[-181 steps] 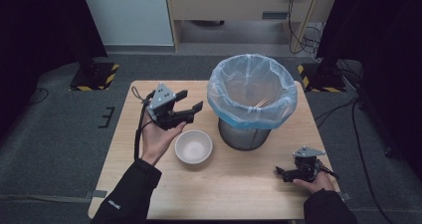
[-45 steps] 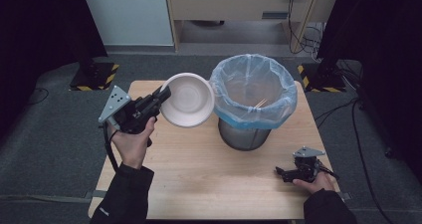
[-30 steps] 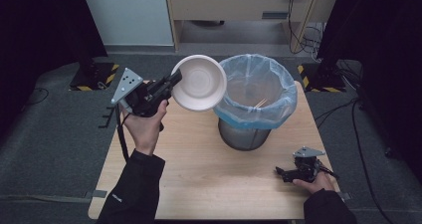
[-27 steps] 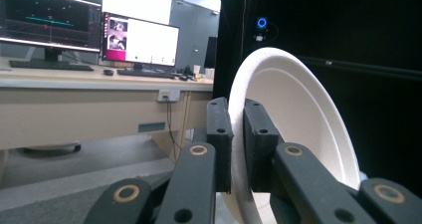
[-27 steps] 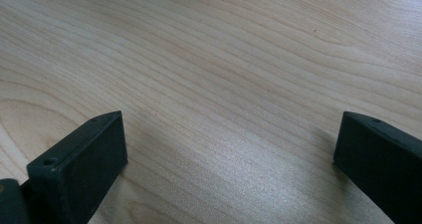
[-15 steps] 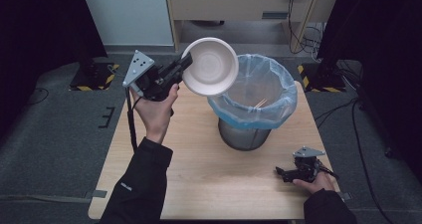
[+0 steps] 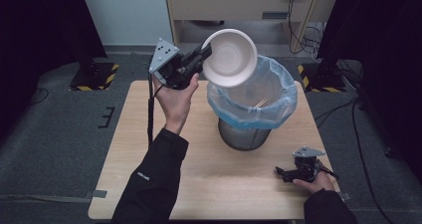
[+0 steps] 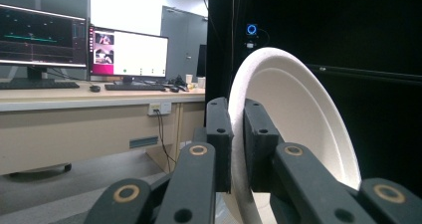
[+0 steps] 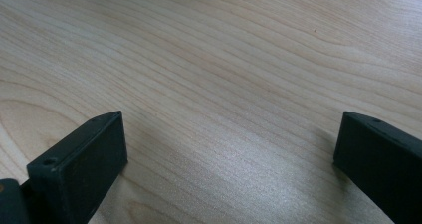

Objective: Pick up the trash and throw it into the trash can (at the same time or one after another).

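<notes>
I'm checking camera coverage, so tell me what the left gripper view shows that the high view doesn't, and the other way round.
Left gripper view alone: the pads pinching the bowl's rim from both sides, plus a desk with monitors behind. High view alone: the bin with its blue liner under the tilted bowl, the wooden table, and the right gripper resting near the table's edge. Both: the white bowl held by the left gripper.

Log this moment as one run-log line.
left tongs: shut on bowl rim, bowl tilted above bin | right tongs: open, resting on table | bowl not yet in bin
</notes>
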Motion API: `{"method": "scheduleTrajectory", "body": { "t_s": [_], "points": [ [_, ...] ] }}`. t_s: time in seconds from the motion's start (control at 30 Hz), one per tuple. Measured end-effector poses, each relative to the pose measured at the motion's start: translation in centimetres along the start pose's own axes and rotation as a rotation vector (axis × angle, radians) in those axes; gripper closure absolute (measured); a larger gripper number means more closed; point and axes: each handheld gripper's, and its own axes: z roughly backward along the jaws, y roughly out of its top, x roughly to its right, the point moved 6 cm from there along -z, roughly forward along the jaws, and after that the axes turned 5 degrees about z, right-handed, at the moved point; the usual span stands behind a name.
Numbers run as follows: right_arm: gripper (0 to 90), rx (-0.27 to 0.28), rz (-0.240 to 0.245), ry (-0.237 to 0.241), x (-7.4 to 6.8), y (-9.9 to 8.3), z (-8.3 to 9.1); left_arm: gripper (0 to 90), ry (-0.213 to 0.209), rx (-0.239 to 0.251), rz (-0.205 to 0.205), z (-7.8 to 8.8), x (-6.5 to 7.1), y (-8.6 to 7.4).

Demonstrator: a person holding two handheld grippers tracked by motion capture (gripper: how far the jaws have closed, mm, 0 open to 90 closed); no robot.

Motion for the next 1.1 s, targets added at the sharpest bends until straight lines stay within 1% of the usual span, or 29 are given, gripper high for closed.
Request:
{"method": "scheduleTrajectory", "body": {
  "t_s": [0.1, 0.17, 0.37, 0.5, 0.57, 0.7, 0.73, 0.77, 0.8, 0.83, 0.87, 0.93, 1.03, 1.1],
  "points": [
    [0.6, 0.000, 0.000, 0.000, 0.0, 0.0, 0.0, 83.2, -0.011, -0.001, -0.002, -0.9, 0.5, -0.1],
    [0.7, 0.000, 0.000, 0.001, 0.0, 0.0, 0.0, 83.2, -0.015, -0.012, -0.009, -1.5, 0.8, -0.3],
    [0.6, 0.000, -0.001, 0.001, 0.0, 0.0, 0.0, 83.2, -0.030, -0.023, -0.010, -3.3, 1.7, -0.7],
    [0.6, 0.000, 0.000, 0.001, 0.0, 0.0, 0.0, 83.2, -0.026, -0.044, -0.022, -4.4, 2.1, -1.4],
    [0.6, 0.000, 0.000, 0.001, 0.0, 0.0, 0.0, 83.2, -0.020, -0.055, -0.032, -5.0, 2.1, -2.0],
    [0.6, -0.001, -0.001, 0.001, 0.0, 0.0, 0.0, 83.2, -0.011, -0.083, -0.031, -6.3, 1.9, -3.2],
    [0.6, 0.000, -0.001, 0.001, 0.0, 0.0, 0.0, 83.2, -0.011, -0.099, -0.029, -6.7, 1.9, -3.6],
    [0.6, 0.000, -0.002, 0.001, 0.0, 0.0, 0.0, 83.1, -0.019, -0.111, -0.027, -7.0, 2.0, -4.0],
    [0.6, 0.000, -0.002, 0.002, 0.0, 0.0, 0.0, 82.4, -0.041, -0.132, -0.021, -7.3, 2.0, -4.5],
    [0.6, 0.000, -0.002, 0.001, 0.0, 0.0, 0.0, 79.0, -0.059, -0.149, -0.014, -7.6, 2.1, -5.0],
    [0.6, -0.001, -0.001, 0.001, 0.0, 0.0, 0.0, 74.2, -0.068, -0.161, -0.030, -7.6, 2.1, -5.5],
    [0.6, -0.001, -0.001, 0.001, 0.0, 0.0, 0.0, 70.3, -0.076, -0.173, -0.038, -7.4, 2.1, -6.0],
    [0.6, 0.000, 0.000, 0.000, 0.0, 0.0, 0.0, 63.4, -0.073, -0.180, -0.045, -6.2, 1.6, -6.2],
    [0.6, 0.000, 0.000, 0.000, 0.0, 0.0, 0.0, 58.6, -0.072, -0.179, -0.049, -5.1, 1.1, -6.2]
  ]
}}
